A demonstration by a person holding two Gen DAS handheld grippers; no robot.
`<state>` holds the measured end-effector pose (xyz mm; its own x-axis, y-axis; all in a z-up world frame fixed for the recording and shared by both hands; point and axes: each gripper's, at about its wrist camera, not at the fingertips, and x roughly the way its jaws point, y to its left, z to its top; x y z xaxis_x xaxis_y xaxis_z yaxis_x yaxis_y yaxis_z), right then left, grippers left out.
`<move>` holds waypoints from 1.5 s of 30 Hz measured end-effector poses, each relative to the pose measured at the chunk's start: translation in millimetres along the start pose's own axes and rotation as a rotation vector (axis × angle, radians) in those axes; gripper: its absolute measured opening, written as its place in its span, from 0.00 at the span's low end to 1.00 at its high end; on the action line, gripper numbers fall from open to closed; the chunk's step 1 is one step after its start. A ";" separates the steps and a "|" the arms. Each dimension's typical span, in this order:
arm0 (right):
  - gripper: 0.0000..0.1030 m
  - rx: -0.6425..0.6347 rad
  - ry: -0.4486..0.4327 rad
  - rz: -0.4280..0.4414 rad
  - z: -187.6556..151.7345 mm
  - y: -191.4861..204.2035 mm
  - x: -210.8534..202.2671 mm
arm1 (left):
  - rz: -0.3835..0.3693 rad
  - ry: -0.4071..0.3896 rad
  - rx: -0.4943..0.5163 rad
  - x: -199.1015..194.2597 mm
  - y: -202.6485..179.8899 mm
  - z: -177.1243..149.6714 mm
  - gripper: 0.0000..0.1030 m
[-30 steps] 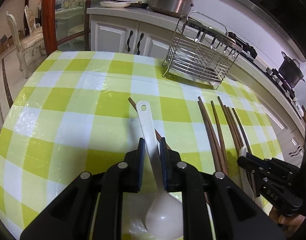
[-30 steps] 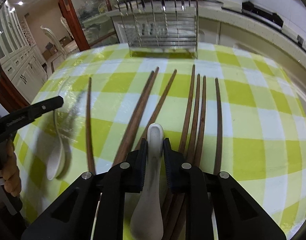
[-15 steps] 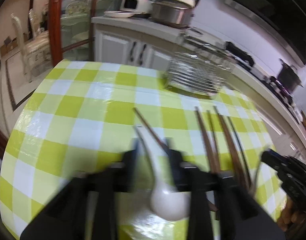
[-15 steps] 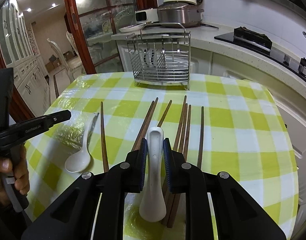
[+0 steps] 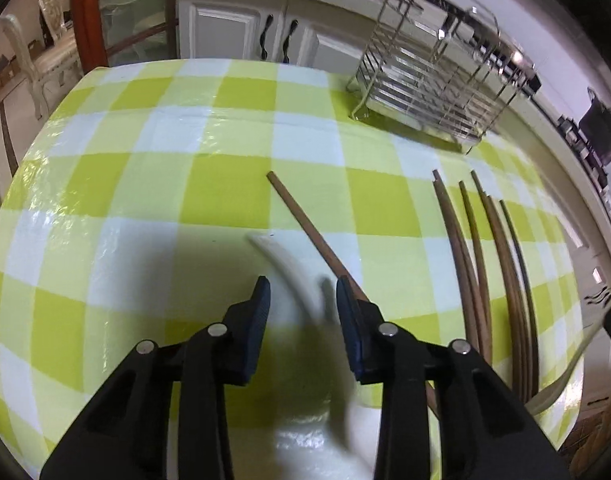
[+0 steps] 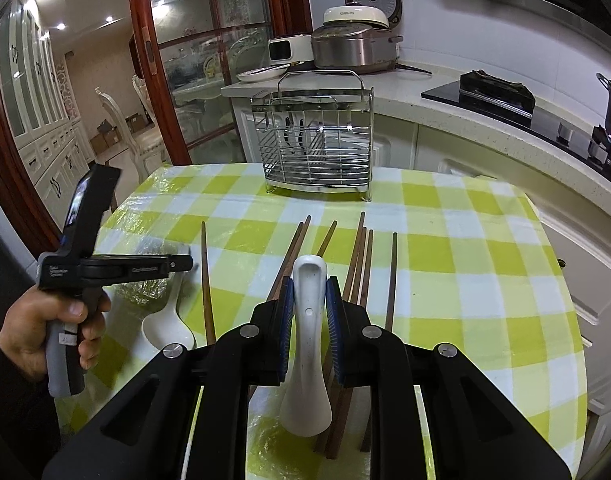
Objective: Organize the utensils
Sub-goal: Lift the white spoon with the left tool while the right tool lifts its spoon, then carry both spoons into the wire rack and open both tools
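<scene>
- Right gripper clamps a white spoon by its handle, lifted above the chopsticks.
- Left gripper: jaws have just been closing but stand apart; second spoon lies between them, ungripped, blurred.
- Risk: the left jaws, closing off-centre, could skid the loose spoon or catch the single chopstick just right of it.
- Count: two spoons; about seven chopsticks; one wire rack, far side.

Rice cooker and white plate on the counter, black pot on the stove.
</scene>
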<state>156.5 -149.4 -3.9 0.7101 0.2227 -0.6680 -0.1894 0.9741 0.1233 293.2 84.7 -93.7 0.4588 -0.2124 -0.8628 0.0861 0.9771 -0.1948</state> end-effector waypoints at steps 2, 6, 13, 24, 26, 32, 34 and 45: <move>0.18 -0.003 -0.008 -0.006 0.3 -0.4 -1.6 | -0.009 0.007 0.002 3.1 -2.5 1.8 0.26; 0.18 -0.002 -0.011 -0.007 1.2 -1.3 -0.8 | 0.005 0.003 0.007 3.0 -3.6 0.7 0.13; 0.18 -0.006 -0.016 -0.010 4.1 -1.3 1.8 | 0.060 -0.098 0.030 -34.4 -10.3 -9.3 0.11; 0.18 -0.009 -0.038 -0.025 12.9 -3.3 -1.2 | 0.150 -0.300 0.085 -109.6 -36.0 -21.4 0.09; 0.18 -0.006 -0.044 -0.031 14.4 -4.4 -3.0 | 0.175 -0.335 0.097 -118.4 -41.3 -24.3 0.08; 0.18 -0.008 -0.063 -0.040 19.6 -4.7 -8.1 | 0.170 -0.394 0.116 -135.4 -53.1 -26.3 0.04; 0.18 -0.010 -0.069 -0.040 21.2 -4.4 -8.0 | 0.166 -0.391 0.115 -134.6 -54.9 -24.8 0.04; 0.18 -0.009 -0.119 -0.042 56.2 -10.3 -10.8 | 0.120 -0.431 0.143 -150.4 -75.3 -0.5 0.04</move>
<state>189.0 -159.6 43.3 0.7930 0.1848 -0.5805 -0.1629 0.9825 0.0901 217.3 43.1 50.5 0.7957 -0.1022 -0.5970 0.1175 0.9930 -0.0134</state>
